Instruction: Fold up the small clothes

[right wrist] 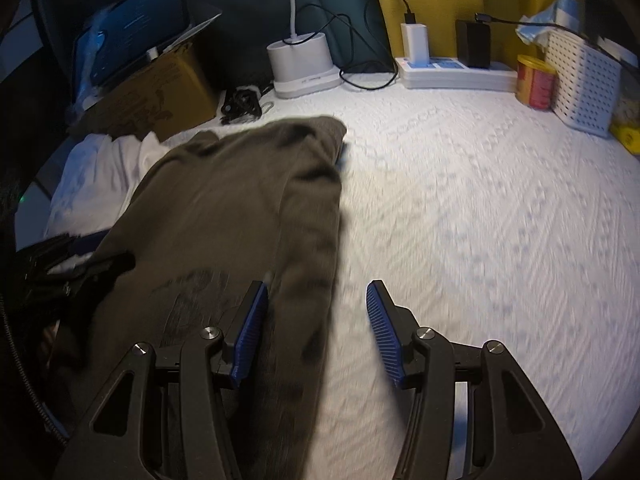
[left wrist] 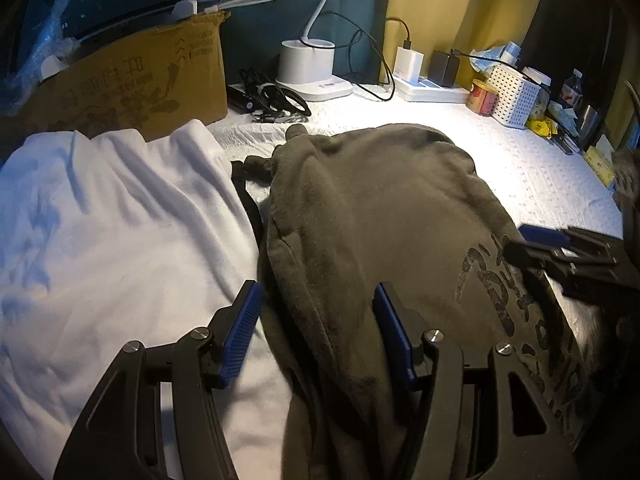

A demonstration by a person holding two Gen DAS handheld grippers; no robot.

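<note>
white quilted cloth (right wrist: 460, 208) covers the whole work surface, stitched in a zigzag pattern and lit brightly from a desk lamp (left wrist: 306, 66) whose white base stands at the far edge. beside the lamp base we see a tangle of black cables (left wrist: 276, 100), then a white power strip (right wrist: 456, 74) carrying a white charger and a black one. further along the back edge stand a red and yellow can (right wrist: 534, 82) and a white perforated basket (right wrist: 584, 88). the wall behind is part dark teal, part mustard yellow. at the far left a cardboard box (left wrist: 136, 84) carries a tablet screen (right wrist: 132, 36) leaning on top of it.

a grey-brown fleece garment (left wrist: 360, 216) lies in the middle of the cloth, folded into a long bundle. its long axis runs from our near edge away toward the lamp, tilting slightly left, with a dark printed design near the close end. a white garment (left wrist: 104, 232) lies just beside it on its left.

our left gripper (left wrist: 316, 336) stands open, its fingers straddling the bundle's left edge without pressing it. our right gripper (right wrist: 316, 332) is open too, the garment's right edge between its blue pads, not pinched.
</note>
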